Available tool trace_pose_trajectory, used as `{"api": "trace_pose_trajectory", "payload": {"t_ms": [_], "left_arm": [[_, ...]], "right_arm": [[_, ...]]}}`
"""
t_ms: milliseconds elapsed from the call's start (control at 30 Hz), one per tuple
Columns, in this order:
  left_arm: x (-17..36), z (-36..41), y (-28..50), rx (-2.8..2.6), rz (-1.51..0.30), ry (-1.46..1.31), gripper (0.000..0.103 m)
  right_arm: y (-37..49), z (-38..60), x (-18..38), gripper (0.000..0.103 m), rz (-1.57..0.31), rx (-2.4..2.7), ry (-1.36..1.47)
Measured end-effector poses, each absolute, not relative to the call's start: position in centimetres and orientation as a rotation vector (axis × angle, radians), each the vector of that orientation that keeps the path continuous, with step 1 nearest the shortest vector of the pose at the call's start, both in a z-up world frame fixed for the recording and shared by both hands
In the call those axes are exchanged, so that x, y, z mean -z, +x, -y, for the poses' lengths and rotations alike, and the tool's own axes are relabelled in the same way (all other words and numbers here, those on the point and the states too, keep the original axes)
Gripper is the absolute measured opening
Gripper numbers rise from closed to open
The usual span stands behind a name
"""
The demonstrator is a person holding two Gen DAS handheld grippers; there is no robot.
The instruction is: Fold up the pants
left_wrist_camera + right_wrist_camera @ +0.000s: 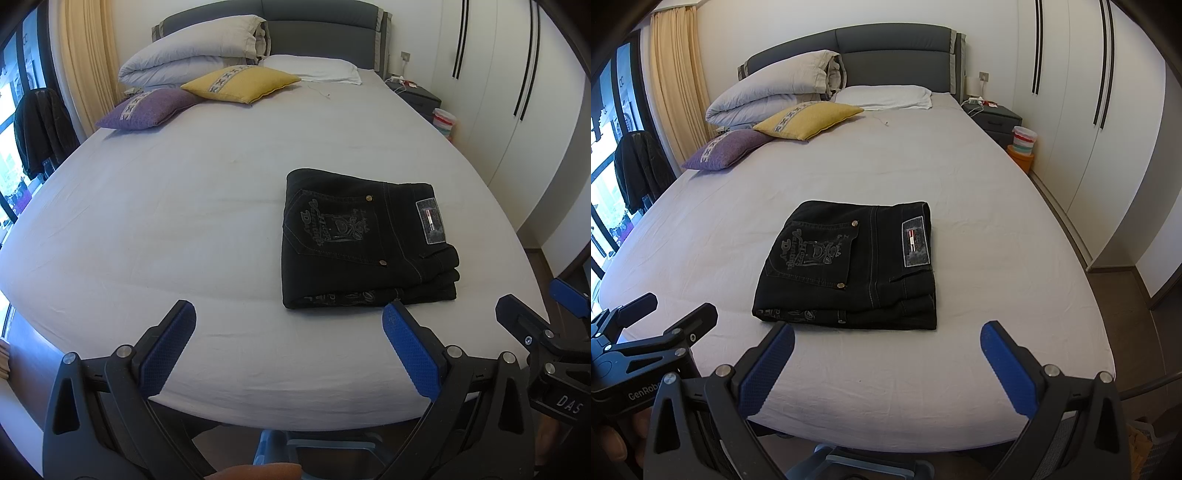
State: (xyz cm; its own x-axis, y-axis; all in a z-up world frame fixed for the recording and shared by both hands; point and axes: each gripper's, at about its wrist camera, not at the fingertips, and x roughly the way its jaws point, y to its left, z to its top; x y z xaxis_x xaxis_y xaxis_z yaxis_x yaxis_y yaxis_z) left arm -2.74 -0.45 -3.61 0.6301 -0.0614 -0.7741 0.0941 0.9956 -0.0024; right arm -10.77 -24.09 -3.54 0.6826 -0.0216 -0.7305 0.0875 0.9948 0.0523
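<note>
Black pants [364, 238] lie folded in a compact rectangle on the white bed sheet [184, 221], back pocket with grey embroidery and a waistband patch facing up. They also show in the right wrist view [853, 267]. My left gripper [288, 328] is open and empty, held above the bed's near edge, to the left of and in front of the pants. My right gripper [886, 349] is open and empty, just in front of the pants' near edge. Each gripper shows at the edge of the other's view: the right one [532, 314], the left one [665, 314].
A yellow cushion [240, 83], a purple cushion [147, 109], a folded duvet [199, 51] and a white pillow [314, 68] lie at the bed's head. A nightstand [995, 118] and a small bin [1023, 142] stand on the right, by the wardrobe [1089, 110].
</note>
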Motion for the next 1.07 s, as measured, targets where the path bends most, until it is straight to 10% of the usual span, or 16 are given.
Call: {"api": "trace_pose_trajectory", "payload": {"t_ms": [1067], "left_arm": [[3.71, 0.23, -2.27, 0.089, -0.889, 0.043, 0.103]], "right_arm": [[-11.42, 23.93, 3.85, 0.103, -0.824, 0.061, 0.087]]}}
